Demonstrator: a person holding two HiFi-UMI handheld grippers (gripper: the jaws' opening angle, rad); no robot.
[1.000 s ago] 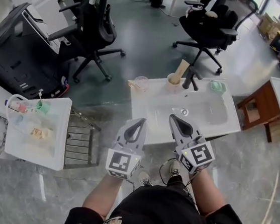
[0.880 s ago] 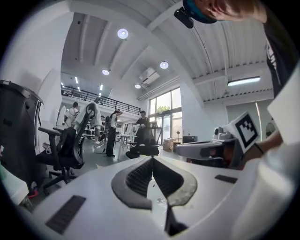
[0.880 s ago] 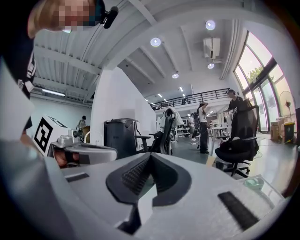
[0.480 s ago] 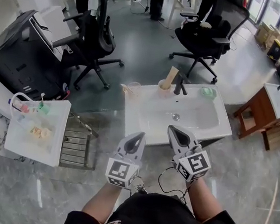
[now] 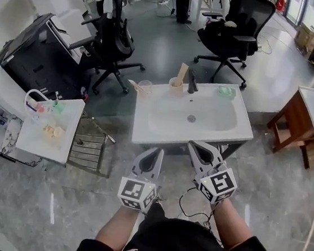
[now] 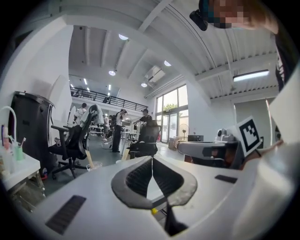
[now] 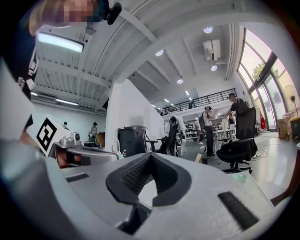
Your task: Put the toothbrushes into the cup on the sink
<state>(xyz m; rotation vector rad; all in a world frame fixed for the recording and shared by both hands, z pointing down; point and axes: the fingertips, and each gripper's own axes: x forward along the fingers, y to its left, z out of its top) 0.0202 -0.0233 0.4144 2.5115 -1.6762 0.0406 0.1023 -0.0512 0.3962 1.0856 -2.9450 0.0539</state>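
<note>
You stand at the front edge of the sink (image 5: 145,132) with both tools held level and empty. The left hand-held gripper (image 5: 156,150) has its ribbed pads pressed together with nothing between them, and so does the right hand-held gripper (image 5: 194,147). Both are well short of the sink's back rim.

What look like the toothbrushes (image 5: 134,85) lie as thin pale sticks at the sink's back left corner, just beside a clear cup (image 5: 145,86); they are too small to tell bristle end from handle. A tan cup (image 5: 175,84) with a flat stick in it stands further along that rim, next to the tap (image 5: 192,82).

Expect the toothbrushes to be light, stiff and smooth, likely to roll or slide on the glazed rim. Pinch one across the middle of its handle, clear of the bristles, and lift it from the side that overhangs. The cup is probably light too, so lower each brush in gently rather than knock it.
</note>
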